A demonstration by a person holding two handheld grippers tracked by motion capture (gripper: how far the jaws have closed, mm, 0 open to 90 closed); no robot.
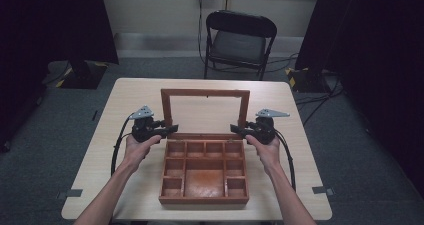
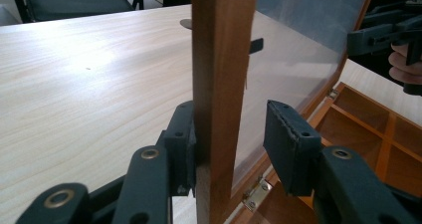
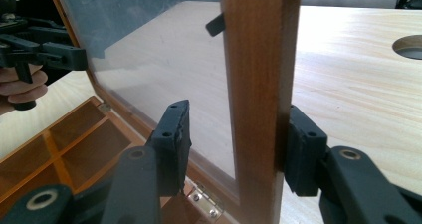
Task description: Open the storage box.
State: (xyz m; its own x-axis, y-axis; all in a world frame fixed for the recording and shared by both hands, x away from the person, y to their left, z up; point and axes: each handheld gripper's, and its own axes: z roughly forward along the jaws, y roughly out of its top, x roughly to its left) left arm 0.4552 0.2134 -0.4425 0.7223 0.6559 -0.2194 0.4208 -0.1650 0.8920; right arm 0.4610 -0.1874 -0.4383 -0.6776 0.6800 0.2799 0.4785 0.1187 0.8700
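I am looking down on a wooden box (image 1: 204, 177) sitting at the lower centre of the high view on the pale table (image 1: 135, 100), its glass-paned lid (image 1: 205, 92) standing upright along the far edge of the box. My left tool (image 1: 171, 129) is sitting at the left upright of the lid frame, left of centre, and my right tool (image 1: 235, 129) is sitting at the right upright, right of centre. In the left gripper view the lid's wooden frame (image 2: 219, 84) is rising through the middle of the picture between the jaws: the left pad (image 2: 185, 144) is lying against the wood, while the right pad (image 2: 286, 139) is standing clear of it on the glass side, so the left tool (image 2: 233, 144) is apart and not clamped. In the right gripper view the frame (image 3: 259, 84) is standing right of centre; the right pad (image 3: 298, 152) is touching the wood, the left pad (image 3: 174, 134) is standing off it in front of the pane, so the right tool (image 3: 234, 144) is apart too. The box's divided compartments (image 3: 64, 144) are showing at the lower left there, a hinge (image 3: 206, 199) at the bottom. A black folding chair (image 1: 240, 40) is standing beyond the table at the upper centre of the high view.
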